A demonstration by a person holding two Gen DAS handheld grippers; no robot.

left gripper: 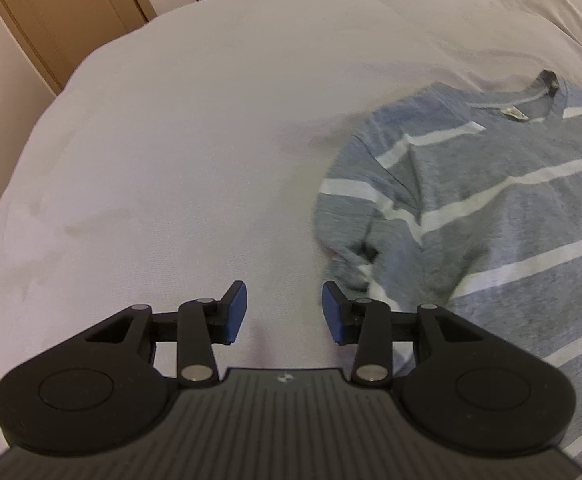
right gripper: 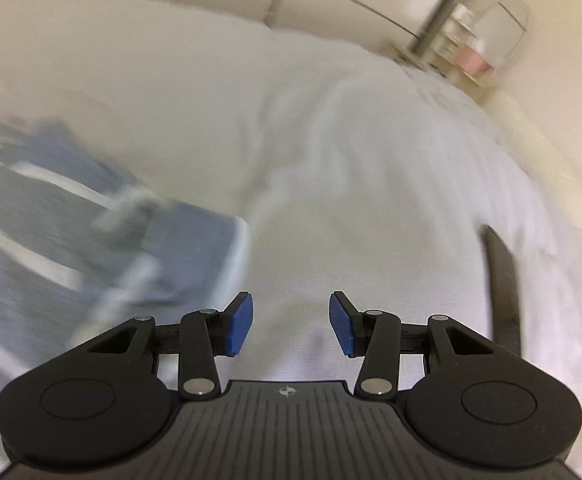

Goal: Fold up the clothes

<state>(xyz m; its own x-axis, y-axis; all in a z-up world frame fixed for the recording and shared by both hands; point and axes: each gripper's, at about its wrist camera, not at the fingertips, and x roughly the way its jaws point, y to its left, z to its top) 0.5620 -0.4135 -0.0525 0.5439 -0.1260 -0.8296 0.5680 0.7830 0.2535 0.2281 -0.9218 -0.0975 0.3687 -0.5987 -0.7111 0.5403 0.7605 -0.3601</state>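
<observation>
A grey T-shirt (left gripper: 491, 200) with thin white stripes lies spread flat on a bed (left gripper: 171, 160) covered in a plain white sheet. In the left wrist view the shirt fills the right side of the bed's surface, its neckline (left gripper: 547, 92) turned toward the far edge and a small tag showing inside the collar. The sleeve (left gripper: 355, 208) nearest the camera is rumpled, its cuff bunched just beside the right-hand blue pad of the left tool (left gripper: 284, 312). That tool hangs low over bare sheet with its 2 pads spread wide and nothing between them; whether the right-hand pad (left gripper: 333, 312) touches the sleeve cannot be told.

The right wrist view is blurred. There the shirt (right gripper: 51, 240) lies on the left side of the sheet, its other sleeve (right gripper: 195, 252) reaching toward the middle, its hem close to the left-hand pad of the right tool (right gripper: 291, 322). This tool is also spread wide and holds nothing, with only white sheet (right gripper: 331, 160) showing between the pads. A dark curved strip (right gripper: 503, 292) crosses the sheet at the right; what it is cannot be made out.

Beyond the far left corner of the bed stand brown cabinet doors (left gripper: 63, 12).
</observation>
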